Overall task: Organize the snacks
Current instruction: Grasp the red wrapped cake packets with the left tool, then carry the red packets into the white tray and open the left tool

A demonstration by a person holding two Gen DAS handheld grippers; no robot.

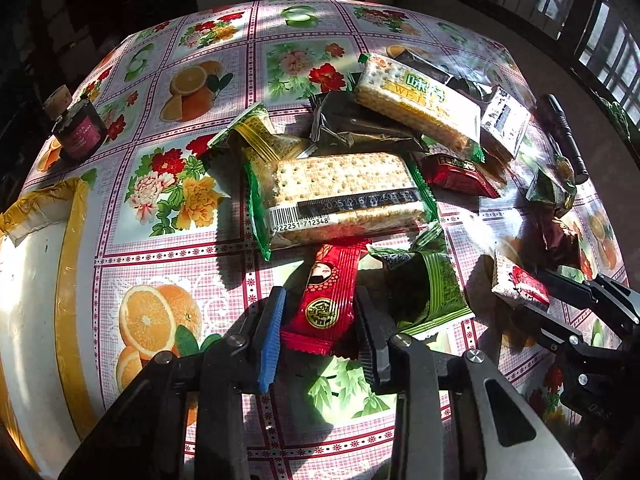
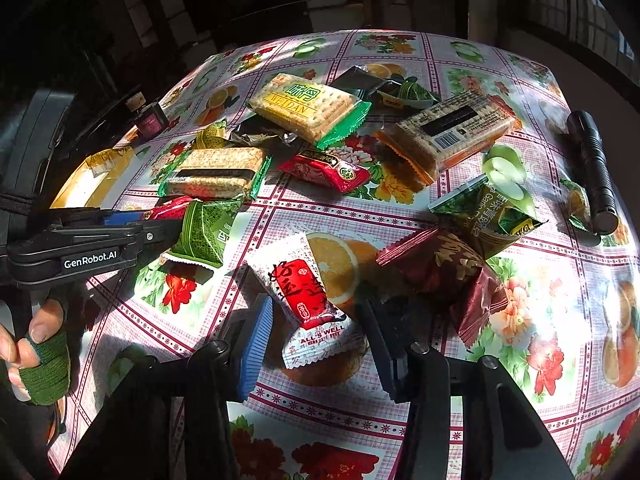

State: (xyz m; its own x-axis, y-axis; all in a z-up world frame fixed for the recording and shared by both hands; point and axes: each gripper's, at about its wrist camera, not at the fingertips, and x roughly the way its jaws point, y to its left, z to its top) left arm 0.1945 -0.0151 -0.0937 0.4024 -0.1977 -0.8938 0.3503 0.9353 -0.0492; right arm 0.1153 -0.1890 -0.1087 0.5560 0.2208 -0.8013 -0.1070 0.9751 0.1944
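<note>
Snack packets lie scattered on a flowered tablecloth (image 1: 176, 240). My left gripper (image 1: 320, 312) is open, with its jaws on either side of a red snack packet (image 1: 324, 300) that lies on the table; it also shows in the right wrist view (image 2: 160, 216). A green packet (image 1: 424, 292) lies just to its right. My right gripper (image 2: 316, 320) is open around a white and red packet (image 2: 308, 300), which also shows in the left wrist view (image 1: 520, 284). Cracker packs (image 1: 344, 196) (image 2: 308, 108) lie beyond.
A white box with yellow tape (image 1: 44, 280) sits at the left table edge. A small dark bottle with a cork (image 1: 76, 128) stands at the far left. A black flashlight (image 2: 592, 168) lies at the right. A dark red packet (image 2: 444, 272) and a green triangular one (image 2: 488, 216) lie near my right gripper.
</note>
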